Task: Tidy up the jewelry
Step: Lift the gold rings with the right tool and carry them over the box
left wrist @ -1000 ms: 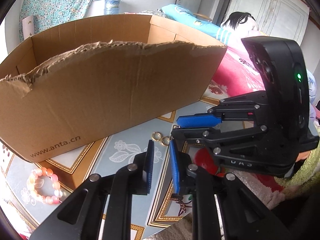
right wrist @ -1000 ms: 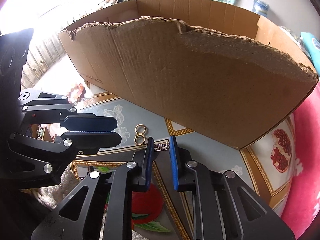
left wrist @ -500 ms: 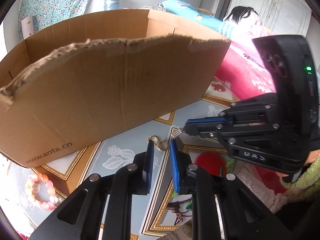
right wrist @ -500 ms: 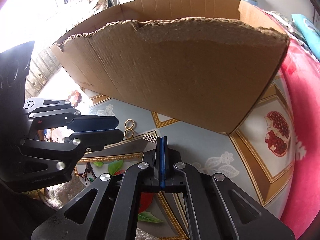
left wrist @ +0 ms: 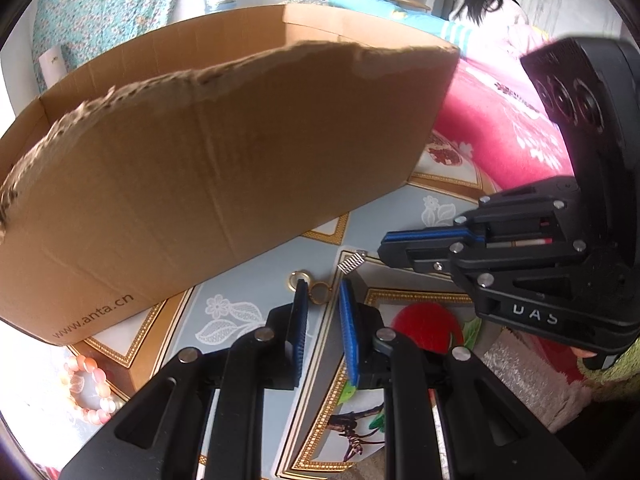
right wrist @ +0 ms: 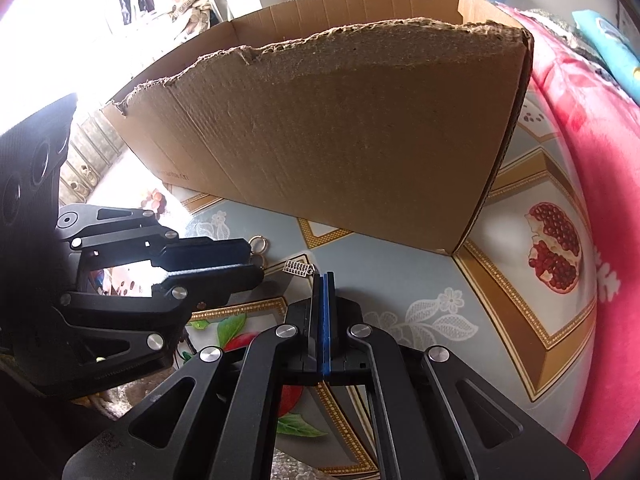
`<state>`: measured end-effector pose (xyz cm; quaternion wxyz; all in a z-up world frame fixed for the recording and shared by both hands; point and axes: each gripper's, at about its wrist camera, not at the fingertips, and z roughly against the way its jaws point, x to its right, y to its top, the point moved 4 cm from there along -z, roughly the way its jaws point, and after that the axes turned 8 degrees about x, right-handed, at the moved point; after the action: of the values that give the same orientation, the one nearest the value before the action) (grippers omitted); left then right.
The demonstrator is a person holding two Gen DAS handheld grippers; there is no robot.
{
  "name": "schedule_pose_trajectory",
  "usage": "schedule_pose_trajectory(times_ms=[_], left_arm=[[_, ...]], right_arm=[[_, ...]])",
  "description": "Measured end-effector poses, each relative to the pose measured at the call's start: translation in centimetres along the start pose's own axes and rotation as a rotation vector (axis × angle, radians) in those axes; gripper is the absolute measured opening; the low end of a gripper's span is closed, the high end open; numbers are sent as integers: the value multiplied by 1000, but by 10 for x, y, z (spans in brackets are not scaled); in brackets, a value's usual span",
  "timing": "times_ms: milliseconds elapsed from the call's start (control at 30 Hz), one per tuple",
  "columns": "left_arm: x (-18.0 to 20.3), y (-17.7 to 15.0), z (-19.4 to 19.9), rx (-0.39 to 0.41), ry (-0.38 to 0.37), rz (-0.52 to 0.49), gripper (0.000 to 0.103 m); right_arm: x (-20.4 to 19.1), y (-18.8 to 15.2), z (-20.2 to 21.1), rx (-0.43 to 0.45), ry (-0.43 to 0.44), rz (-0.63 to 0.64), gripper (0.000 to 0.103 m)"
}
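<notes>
Since the earlier frames your right gripper (right wrist: 323,280) has closed its blue pads and lifted a little toward the cardboard box (left wrist: 224,184), and the silver charm (right wrist: 298,268) now sits at its tip. In the right wrist view the pads are pressed flat together; the charm hangs just to the left of the tip, so you seem to pinch it only by its small end ring, but the contact itself is too small to tell for sure. Your left gripper (left wrist: 323,300) is spread, with a clear gap between its pads, and holds nothing.

The box is the largest thing: brown corrugated board with a torn, ragged top edge and "www.anta.cn" printed low on its near wall. It stands on a glossy tablecloth (right wrist: 420,280) with gold borders, white flowers and fruit pictures.

Your right gripper comes in front of the box's near wall, level and pointing left in the left wrist view (left wrist: 384,246). Your left gripper points at the same wall, low over the cloth.

In front of the box wall, two gold rings (left wrist: 310,284) lie touching each other on the cloth, just ahead of the left pads. The charm is a small flat rectangle with fine ribs, like a tiny abacus. Near the box's left corner lies a pink bead bracelet (left wrist: 90,390), smooth round beads.
</notes>
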<state>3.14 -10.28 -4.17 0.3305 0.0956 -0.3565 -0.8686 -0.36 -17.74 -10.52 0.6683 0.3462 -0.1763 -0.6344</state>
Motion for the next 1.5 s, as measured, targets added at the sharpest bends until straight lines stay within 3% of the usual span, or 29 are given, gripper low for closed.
schedule_pose_trajectory(times_ms=[567,767,800,867,900,1133,1500], left_arm=[[14,3,-10,22,49,-120,11],[9,1,-7,23,39,-87,11],[8,0,-6,23,38,-81,11],[3,-2,-2,24,41,-70,11],[1,-3,-1,25,45,-63,11],[-11,-7,4,36,64,-11,11],[-20,-10,6,60,54,31,11]], right_arm=[[1,0,-3,10,24,-23,0],[-4,3,3,17,22,13,4],[-6,4,6,23,30,29,7],[-11,6,8,30,45,68,23],[-14,8,9,32,52,102,25],[-25,18,-10,-14,123,243,26],[-25,6,-2,-109,165,163,26]])
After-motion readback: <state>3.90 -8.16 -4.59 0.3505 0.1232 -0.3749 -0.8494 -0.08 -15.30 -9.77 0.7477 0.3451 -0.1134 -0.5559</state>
